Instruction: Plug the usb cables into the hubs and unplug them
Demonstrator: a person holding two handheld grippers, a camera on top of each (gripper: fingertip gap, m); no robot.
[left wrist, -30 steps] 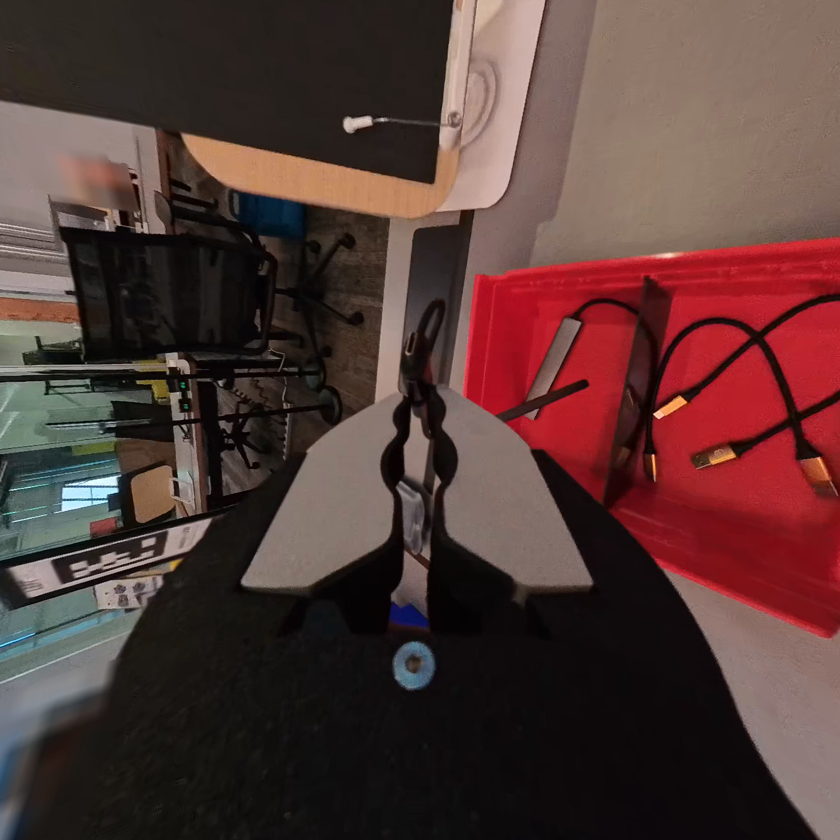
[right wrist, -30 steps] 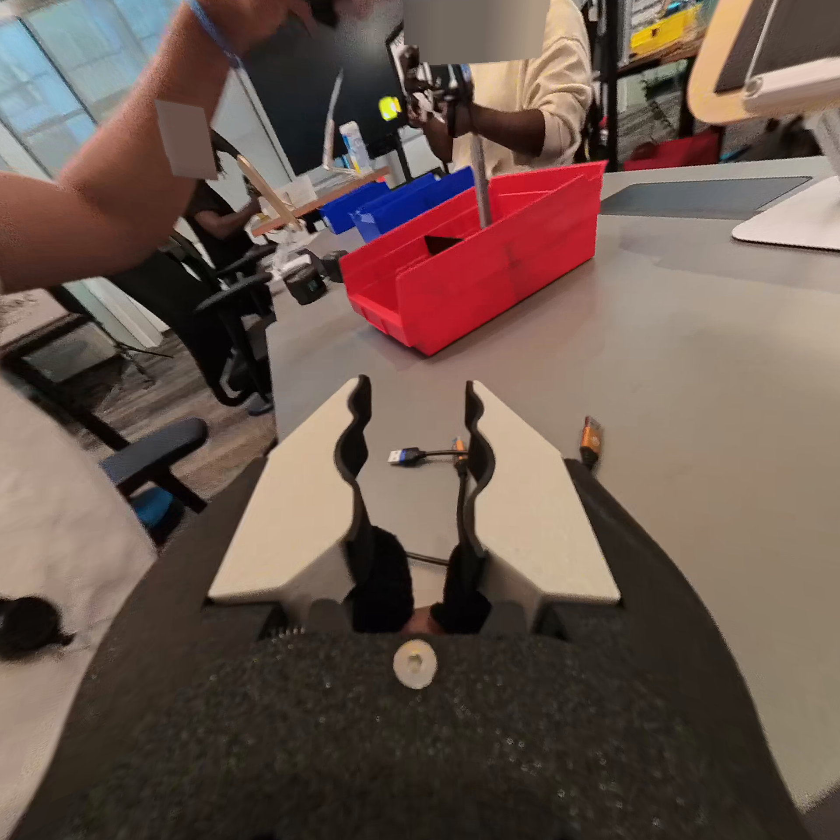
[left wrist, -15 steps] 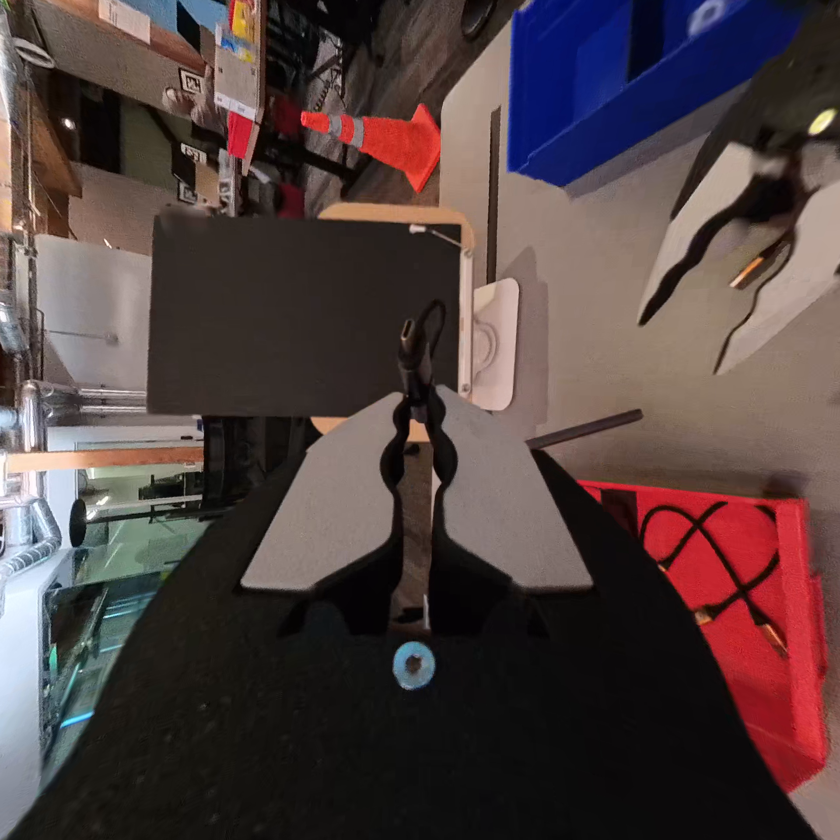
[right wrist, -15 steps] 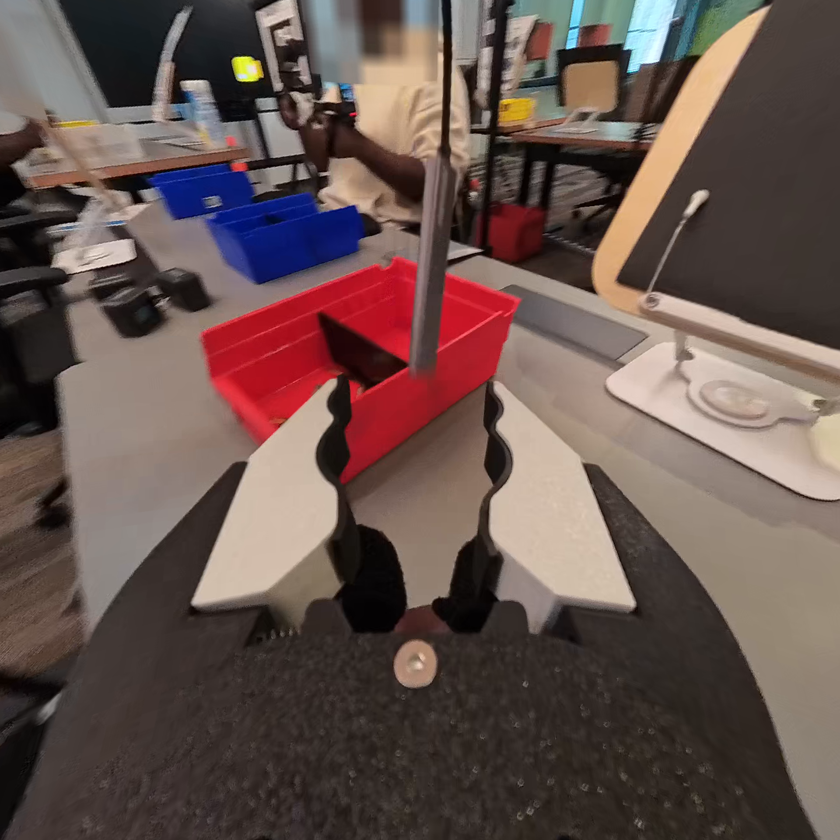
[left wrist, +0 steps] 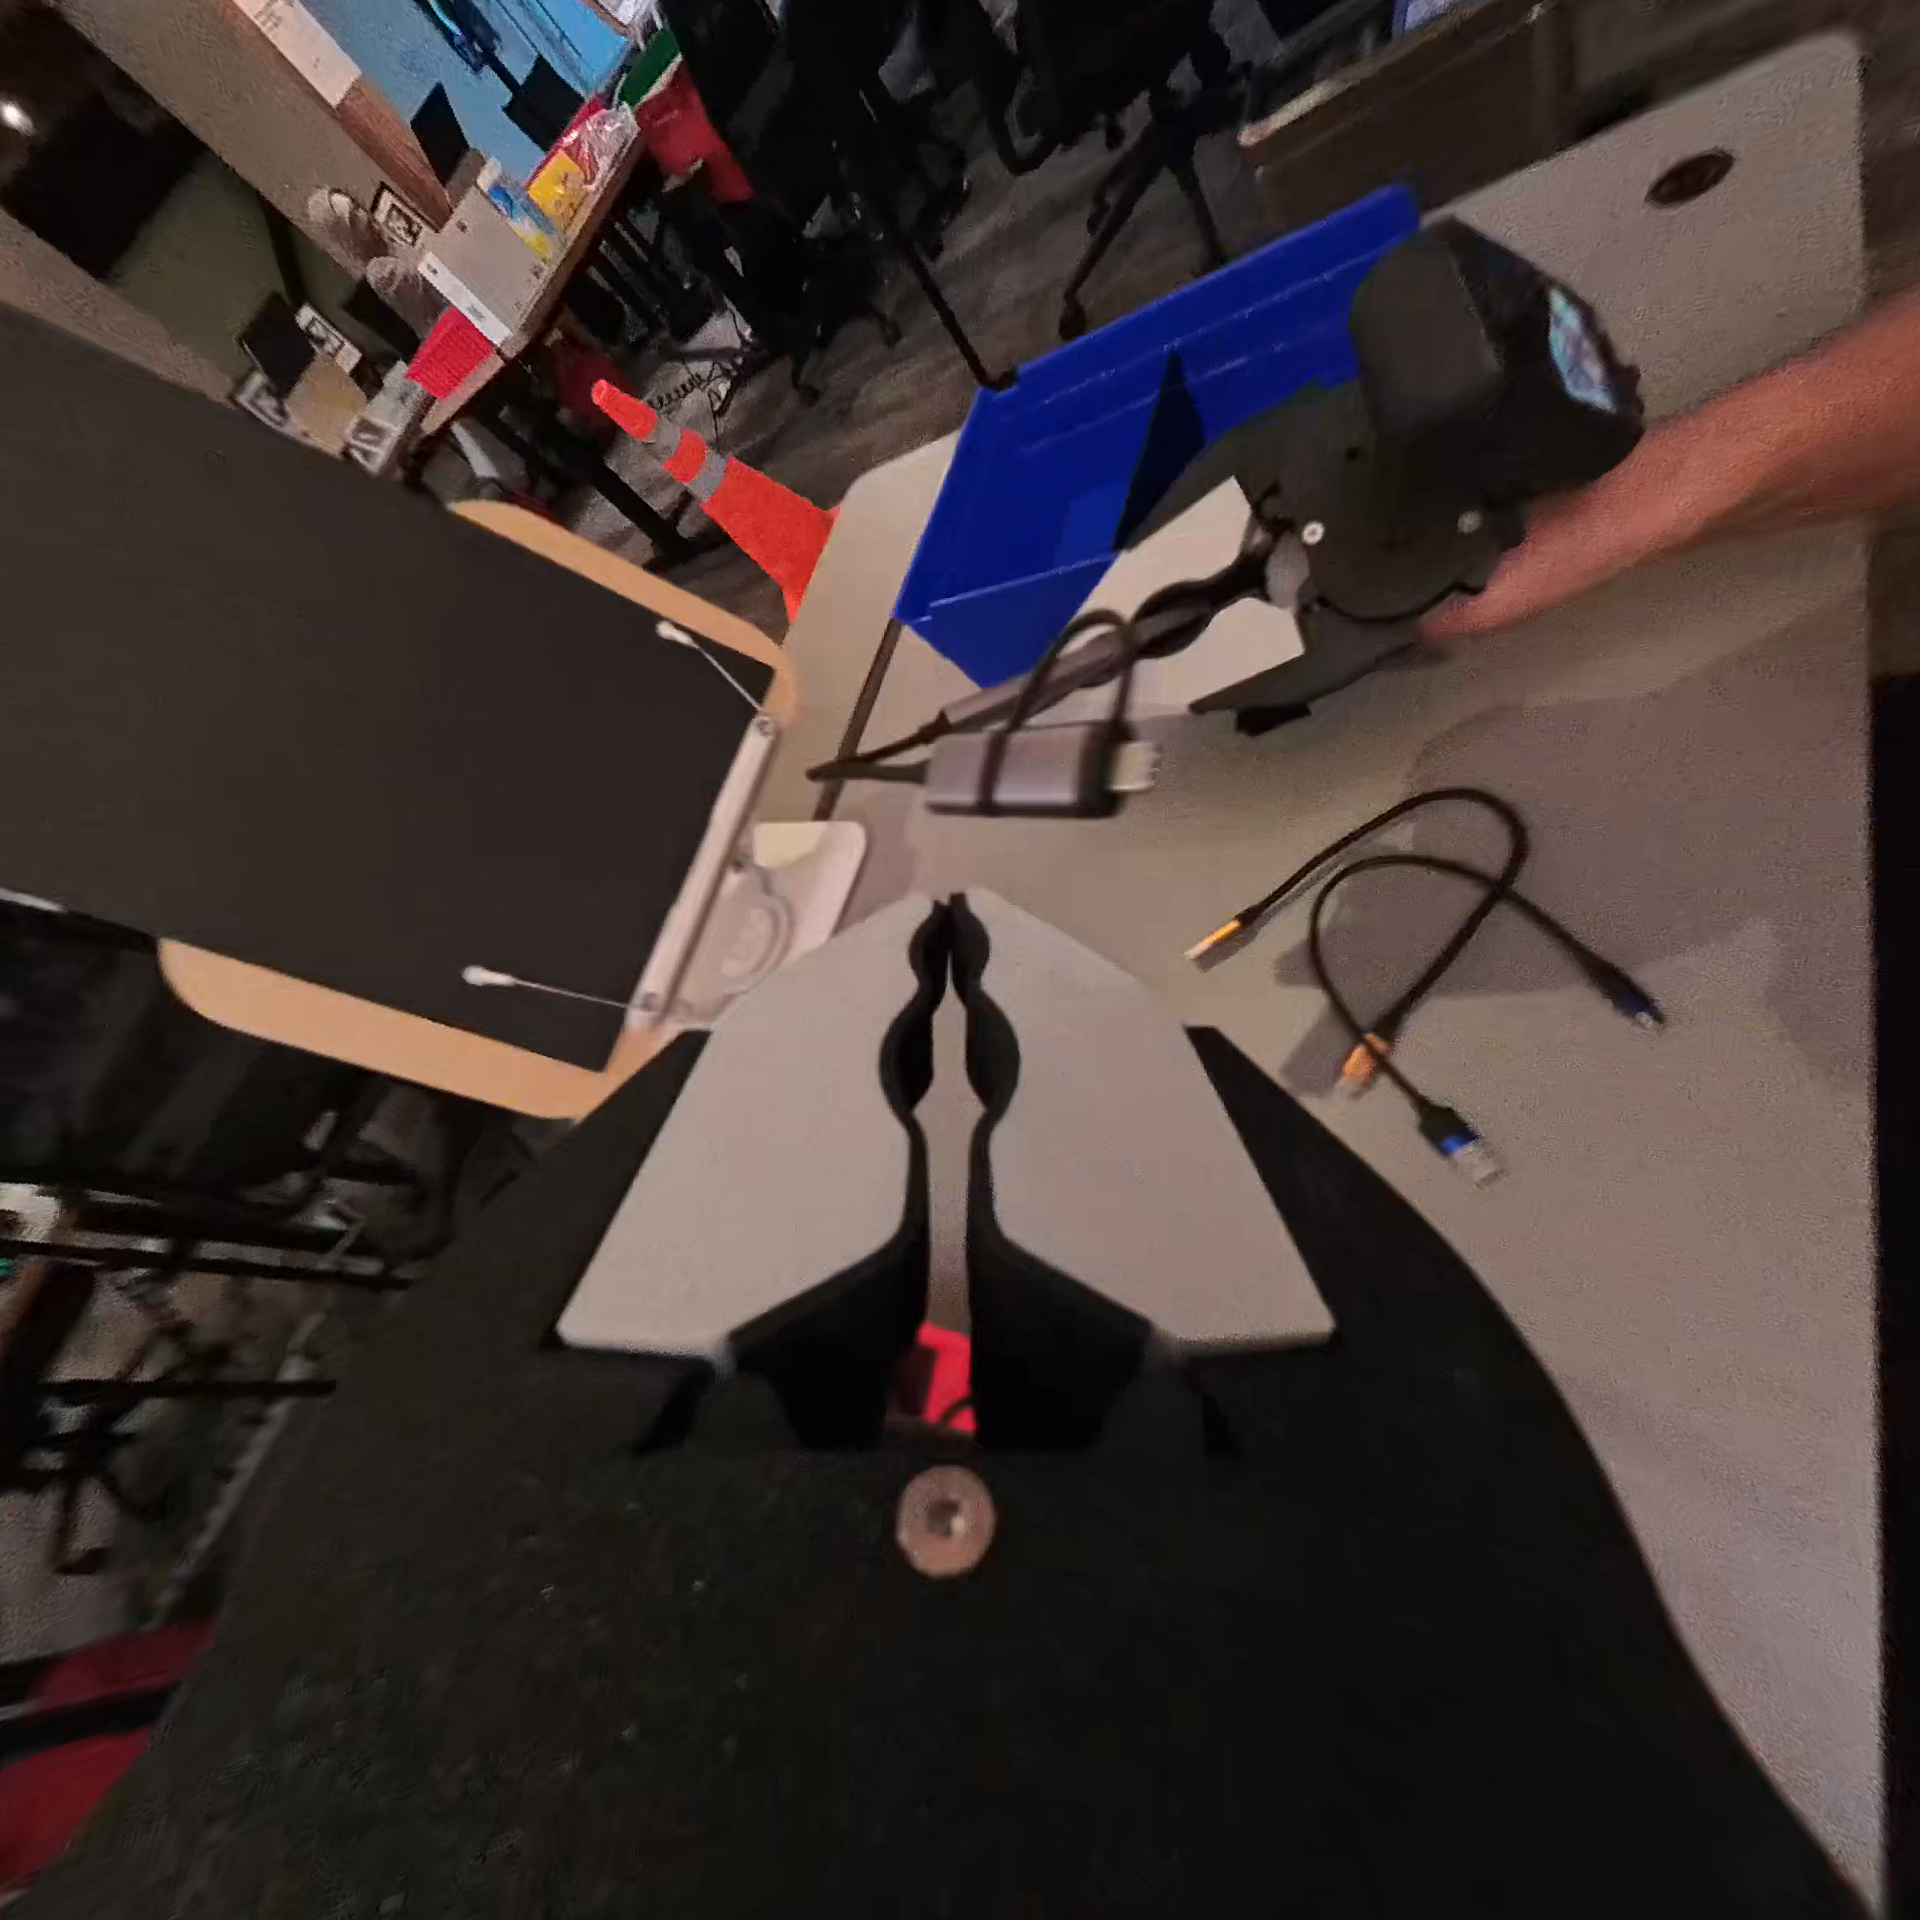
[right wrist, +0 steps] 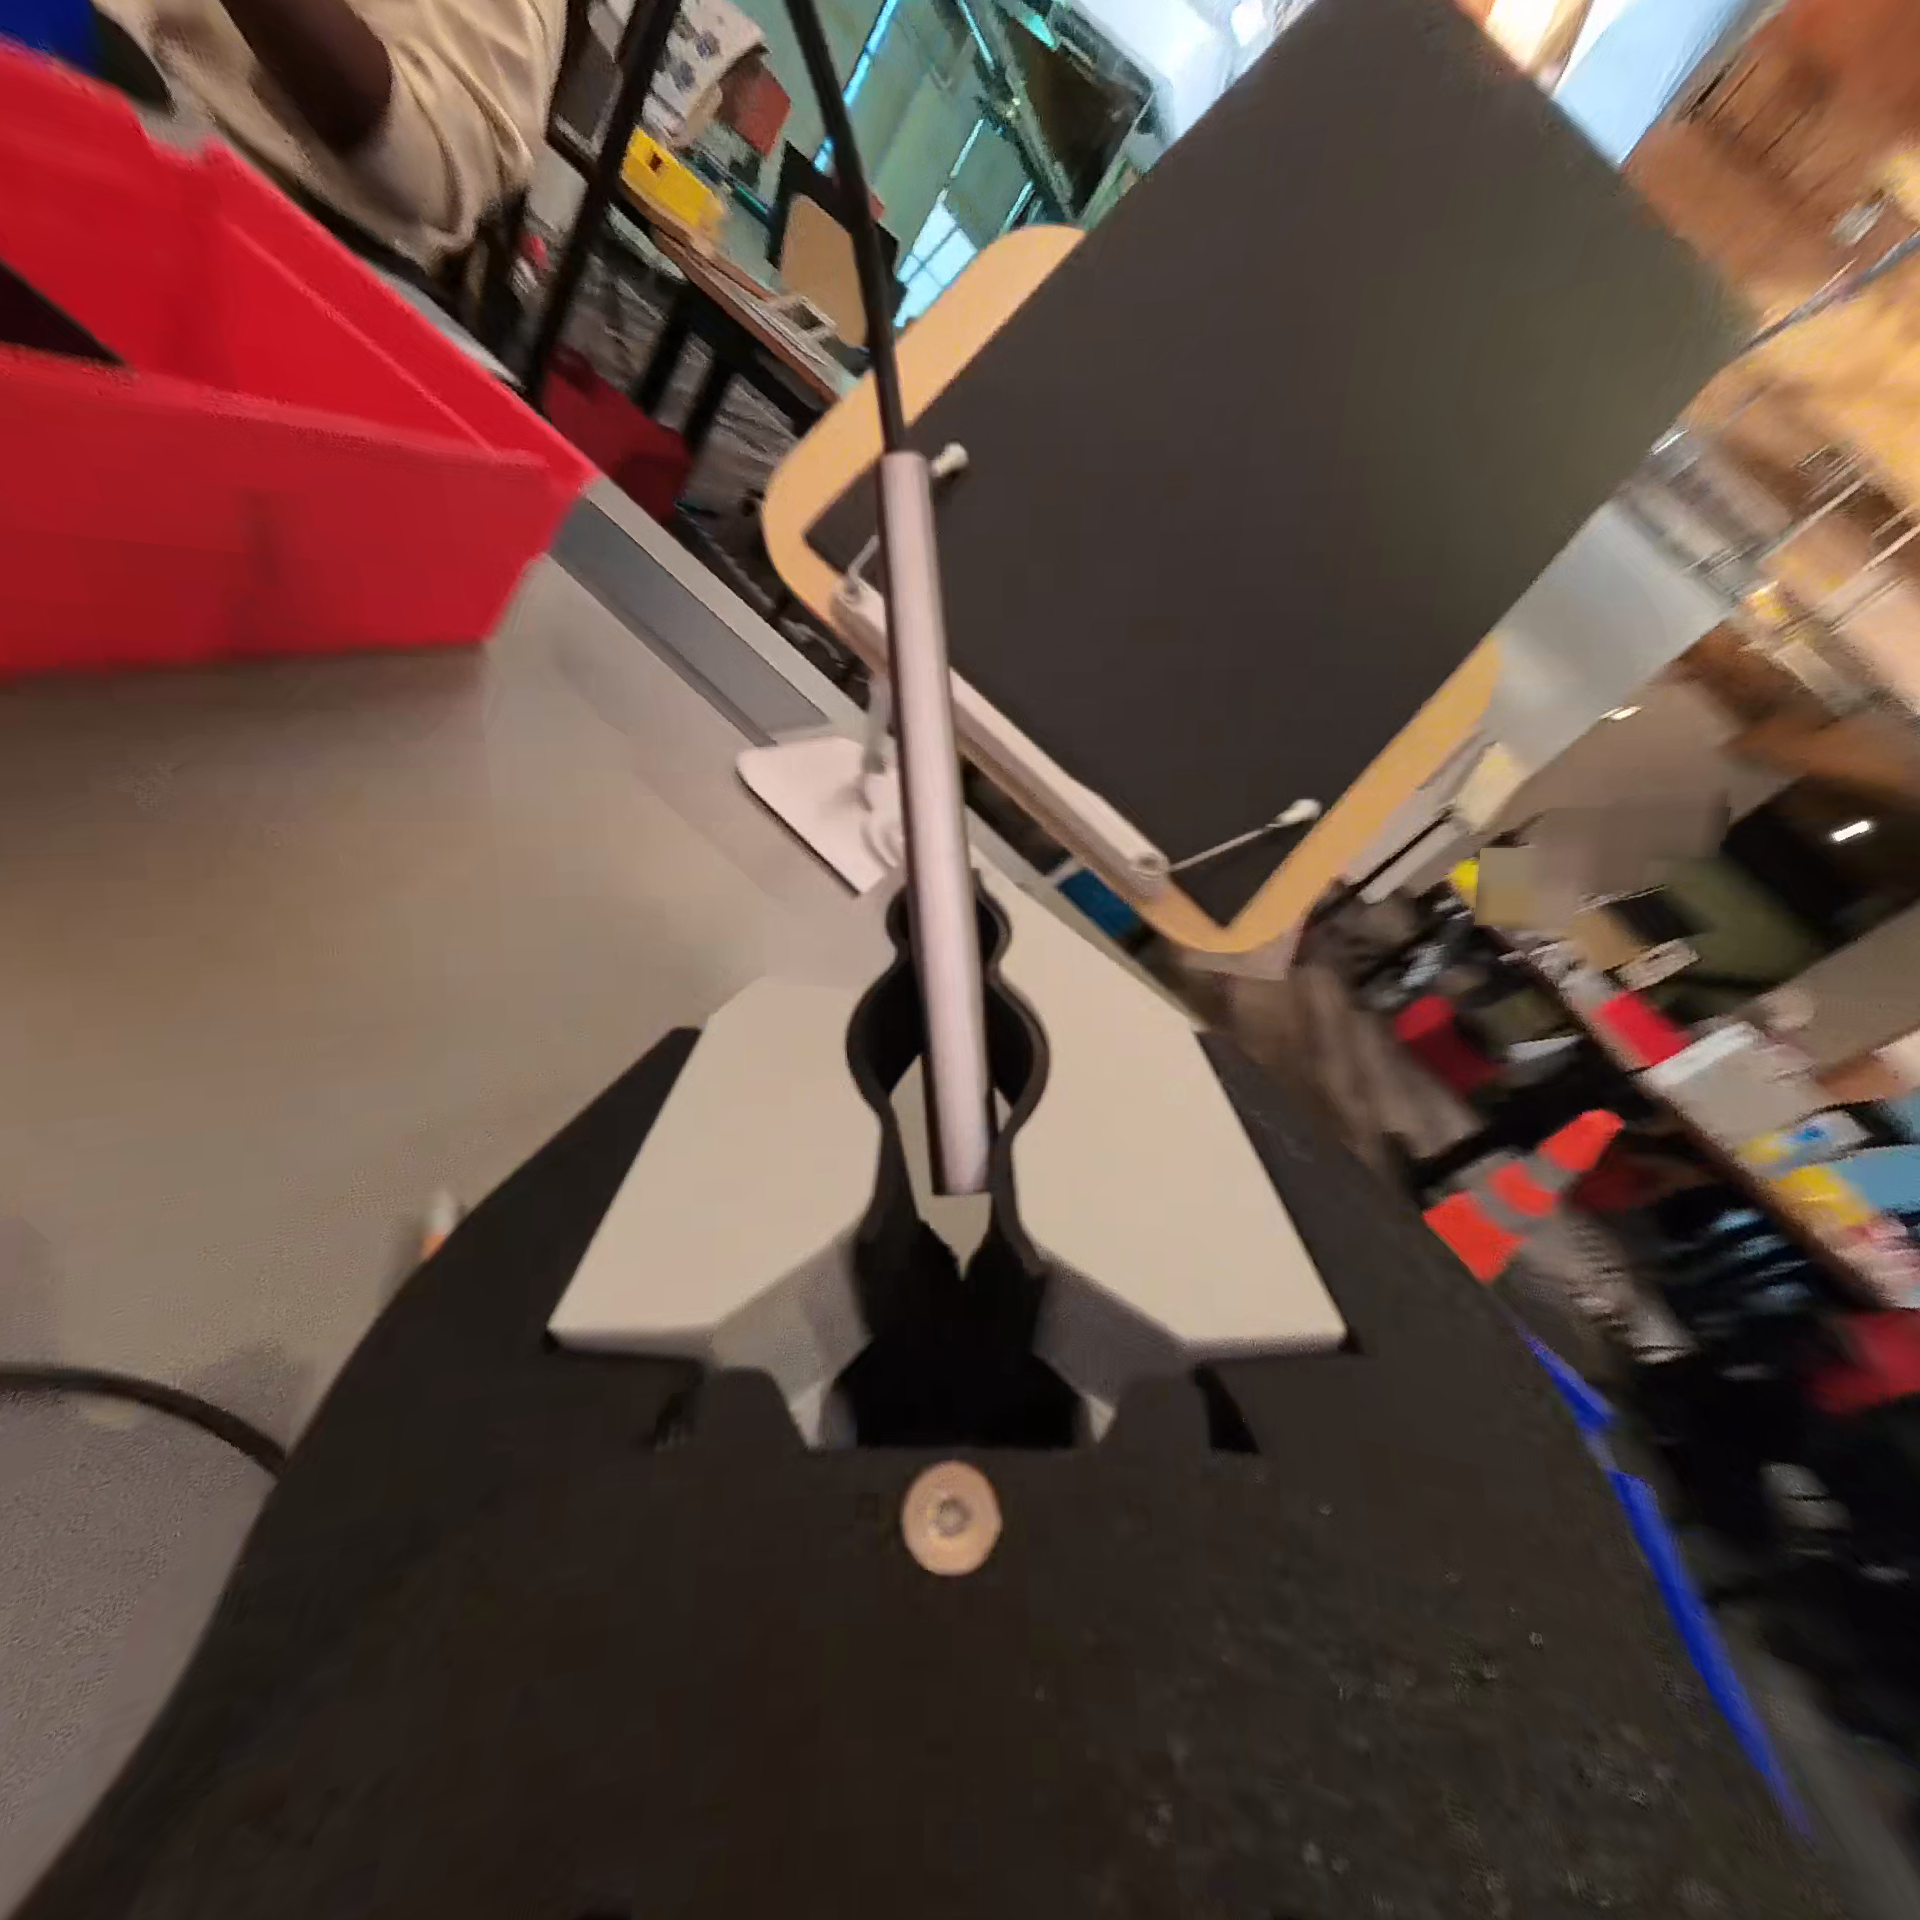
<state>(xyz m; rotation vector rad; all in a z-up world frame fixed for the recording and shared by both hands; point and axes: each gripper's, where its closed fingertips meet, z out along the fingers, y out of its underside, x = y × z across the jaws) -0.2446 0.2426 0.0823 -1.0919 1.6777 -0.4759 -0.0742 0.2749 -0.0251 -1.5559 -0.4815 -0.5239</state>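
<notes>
**Left claw closed on nothing; right claw clamped on the grey hub**

Off to the left of the left gripper (left wrist: 951, 914) stands a black board (left wrist: 312, 675) with a pale wooden rim on a white stand. The left gripper's jaws are pressed together at the tips with nothing between them, above the grey table (left wrist: 1714, 1195).

Ahead of those tips and a little to the right lies the slim grey hub (left wrist: 1039, 774), well apart from the left gripper. Further right, two loose black cables (left wrist: 1455, 883) lie on the table.

At the far right a hand (left wrist: 1662, 499) holds the right gripper (right wrist: 943, 914), in front of a blue bin (left wrist: 1091, 468). In its own view, this gripper's jaws are narrowed around the hub. The hub's long axis runs forward along the fingers and out past their tips, and its black cord (right wrist: 852, 208) rises beyond. A red bin (right wrist: 260, 499) sits to its left.
</notes>
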